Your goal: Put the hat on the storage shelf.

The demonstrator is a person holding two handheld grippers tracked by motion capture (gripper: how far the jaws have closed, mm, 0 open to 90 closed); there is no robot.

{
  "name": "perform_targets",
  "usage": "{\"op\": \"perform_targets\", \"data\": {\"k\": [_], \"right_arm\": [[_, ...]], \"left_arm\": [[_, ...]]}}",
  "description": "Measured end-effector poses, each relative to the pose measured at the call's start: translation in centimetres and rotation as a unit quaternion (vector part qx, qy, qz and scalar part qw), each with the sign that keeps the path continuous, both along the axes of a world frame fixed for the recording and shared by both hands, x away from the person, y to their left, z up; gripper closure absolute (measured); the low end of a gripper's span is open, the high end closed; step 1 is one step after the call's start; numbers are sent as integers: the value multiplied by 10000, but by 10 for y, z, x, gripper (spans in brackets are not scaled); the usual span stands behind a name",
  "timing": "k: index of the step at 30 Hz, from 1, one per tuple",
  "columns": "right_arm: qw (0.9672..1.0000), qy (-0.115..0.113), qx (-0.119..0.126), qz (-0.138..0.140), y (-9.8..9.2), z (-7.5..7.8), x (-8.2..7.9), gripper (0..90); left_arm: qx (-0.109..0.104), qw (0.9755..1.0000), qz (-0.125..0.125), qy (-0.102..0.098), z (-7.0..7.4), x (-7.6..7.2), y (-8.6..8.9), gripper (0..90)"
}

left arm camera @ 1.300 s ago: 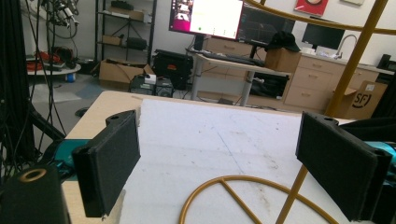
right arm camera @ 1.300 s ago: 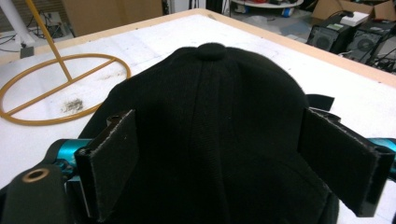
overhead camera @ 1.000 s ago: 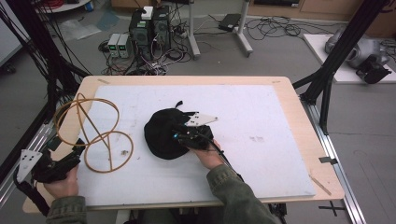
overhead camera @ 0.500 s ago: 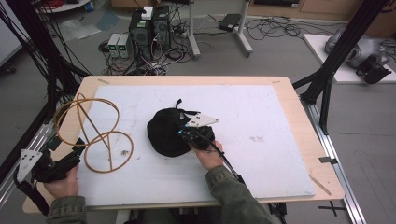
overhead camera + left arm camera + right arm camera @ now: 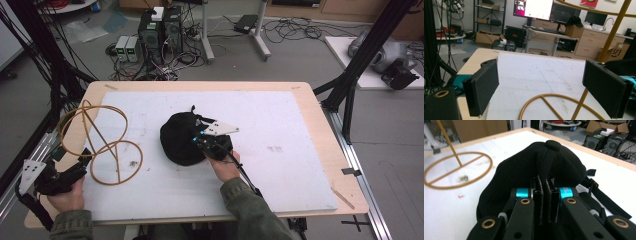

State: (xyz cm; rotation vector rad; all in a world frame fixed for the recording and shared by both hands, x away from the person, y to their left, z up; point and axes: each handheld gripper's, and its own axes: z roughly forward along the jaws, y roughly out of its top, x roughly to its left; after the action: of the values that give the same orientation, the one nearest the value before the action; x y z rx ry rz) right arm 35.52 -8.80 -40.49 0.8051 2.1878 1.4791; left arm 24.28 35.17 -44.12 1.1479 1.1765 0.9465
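Note:
A black cap [image 5: 181, 139] lies crown up in the middle of the white mat [image 5: 280, 125]. My right gripper [image 5: 199, 144] sits at the cap's near right edge. In the right gripper view its pads [image 5: 543, 182] are shut on a raised fold of the cap [image 5: 541, 160]. A gold wire stand [image 5: 95, 145] with a round base ring stands at the left. My left gripper [image 5: 82, 162] rests at the front left corner beside that ring. Its jaws are open [image 5: 549, 85], with the base ring [image 5: 544, 95] lying between them and touching neither.
Black frame posts rise at the table's left [image 5: 45, 65] and right [image 5: 350, 85] sides. Computer towers [image 5: 160, 25] and cables lie on the floor beyond the far edge. The cap's strap [image 5: 604, 197] trails to the right. Bare mat spreads to the right of the cap.
The right gripper has edged slightly up and to the right at the cap's edge. The left hand and the wire stand have kept still.

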Motion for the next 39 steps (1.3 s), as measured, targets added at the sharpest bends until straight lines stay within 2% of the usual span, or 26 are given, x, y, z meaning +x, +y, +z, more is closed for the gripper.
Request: {"op": "perform_targets", "data": {"k": [2, 6, 8, 9, 10, 13, 14, 15, 17, 18, 19, 22, 23, 24, 26, 30, 34, 37, 38, 39], "right_arm": [[9999, 34, 95, 24, -2, 1, 1, 873], [9999, -38, 106, 11, -3, 3, 0, 873], [9995, -165, 277, -13, -5, 7, -2, 873], [9995, -165, 277, -13, -5, 7, -2, 873], [9987, -262, 422, -67, -7, 10, -4, 874], [9976, -394, 555, -101, -10, 14, -5, 873], [9959, -510, 741, -100, -14, 18, -6, 873], [9959, -510, 741, -100, -14, 18, -6, 873], [9935, -638, 942, -22, -17, 22, -8, 873], [9910, -740, 1111, -4, -19, 26, -9, 873], [9910, -740, 1111, -4, -19, 26, -9, 873], [9880, -808, 1317, -27, -24, 32, -10, 873], [9880, -808, 1317, -27, -24, 32, -10, 873], [9859, -843, 1445, 7, -25, 35, -11, 873], [9849, -881, 1487, 5, -26, 37, -11, 873], [9798, -1029, 1715, 37, -28, 51, -12, 873], [9773, -1116, 1803, 43, -28, 60, -12, 873], [9742, -1181, 1925, 59, -29, 68, -11, 873], [9705, -1278, 2042, 131, -30, 73, -11, 873], [9705, -1278, 2042, 131, -30, 73, -11, 873]], "left_arm": [[-1, 10000, 2, 3, 0, 0, 0, 139], [0, 10000, -5, 10, 0, 0, 0, 139], [16, 10000, -10, 25, 0, 0, 0, 138], [16, 10000, -10, 25, 0, 0, 0, 139], [18, 10000, -10, 29, 0, 0, 0, 139], [18, 10000, -5, 28, 0, 0, 0, 139], [22, 10000, 1, 32, 0, 0, 0, 139], [23, 10000, -3, 33, 0, 0, 0, 139], [27, 10000, 2, 30, 0, 0, 0, 139], [39, 10000, -2, 27, 0, 0, 0, 139], [39, 10000, -2, 27, 0, 0, 0, 139], [41, 10000, -4, 27, 0, 0, 0, 139], [39, 10000, -6, 23, 0, 0, 0, 139], [40, 10000, -9, 23, 0, 0, 0, 139], [27, 10000, -26, 21, 0, 0, 0, 139], [26, 10000, -23, 12, 0, 0, -1, 138], [32, 10000, -19, 16, 0, 0, 0, 139], [26, 10000, -23, 13, -1, 0, 0, 139], [22, 10000, -35, 20, -1, 0, -1, 139], [22, 10000, -35, 20, -1, 0, -1, 139]]}}
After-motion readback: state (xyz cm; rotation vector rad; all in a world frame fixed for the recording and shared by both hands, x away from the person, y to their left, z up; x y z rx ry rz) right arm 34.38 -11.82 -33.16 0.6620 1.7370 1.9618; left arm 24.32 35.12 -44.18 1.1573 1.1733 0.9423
